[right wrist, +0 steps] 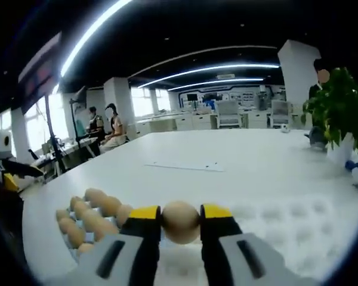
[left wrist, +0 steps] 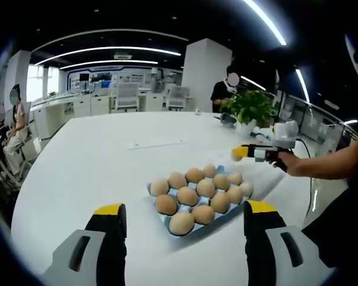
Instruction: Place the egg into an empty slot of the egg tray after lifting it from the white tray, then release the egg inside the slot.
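Egg (right wrist: 181,221) clamped between right gripper (right wrist: 180,219) jaws, up off the table (right wrist: 238,161), just beside egg tray (right wrist: 86,217) near its front edge. Left gripper (left wrist: 185,215) gaping wide, holding nothing. Distant signage too blurred to read.

Bright ceiling strips (left wrist: 107,50), soft fisheye-warped edges

Both handheld units share grey bodies with slotted arms, each claw (left wrist: 185,217) (right wrist: 181,221) tipped in yellow over black inner faces.
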The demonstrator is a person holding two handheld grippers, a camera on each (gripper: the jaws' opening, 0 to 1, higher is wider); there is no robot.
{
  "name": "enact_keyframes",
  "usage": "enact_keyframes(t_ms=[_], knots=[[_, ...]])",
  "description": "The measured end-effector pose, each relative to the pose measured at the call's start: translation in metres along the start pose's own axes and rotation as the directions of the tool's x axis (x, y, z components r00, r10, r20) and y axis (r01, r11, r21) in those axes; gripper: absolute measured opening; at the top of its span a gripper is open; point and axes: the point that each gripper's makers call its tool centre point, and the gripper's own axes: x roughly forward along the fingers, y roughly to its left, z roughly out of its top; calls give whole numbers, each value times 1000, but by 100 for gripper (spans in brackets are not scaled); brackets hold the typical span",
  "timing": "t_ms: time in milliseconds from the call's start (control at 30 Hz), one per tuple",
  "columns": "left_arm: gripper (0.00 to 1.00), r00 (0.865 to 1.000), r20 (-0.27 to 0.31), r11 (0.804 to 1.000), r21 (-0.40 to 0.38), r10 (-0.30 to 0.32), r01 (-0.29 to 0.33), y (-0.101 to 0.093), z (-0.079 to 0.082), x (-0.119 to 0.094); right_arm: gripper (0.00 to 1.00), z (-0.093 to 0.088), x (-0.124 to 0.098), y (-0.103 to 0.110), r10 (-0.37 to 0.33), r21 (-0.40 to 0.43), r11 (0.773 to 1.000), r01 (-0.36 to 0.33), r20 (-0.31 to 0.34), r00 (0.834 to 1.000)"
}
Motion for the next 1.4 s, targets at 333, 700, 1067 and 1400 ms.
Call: enact_keyframes(t_ms=[333,700,1067,1400], knots=[[82,1000,3,1000,1,4,-4,1,3,-1,25,-18,26,23,72,-30,997,-74,-58,996],[81,1000,4,1000,-3,15,-15,4,3,-2,25,-28,33,33,99,-37,994,-103,-90,991],[81,1000,4,1000,-2,12,-12,3,4,-1,25,-36,34,34,107,-31,993,-111,-110,988],[81,1000,3,1000,-5,15,-15,4,3,-1,25,-42,33,36,115,-32,992,-120,-128,985]])
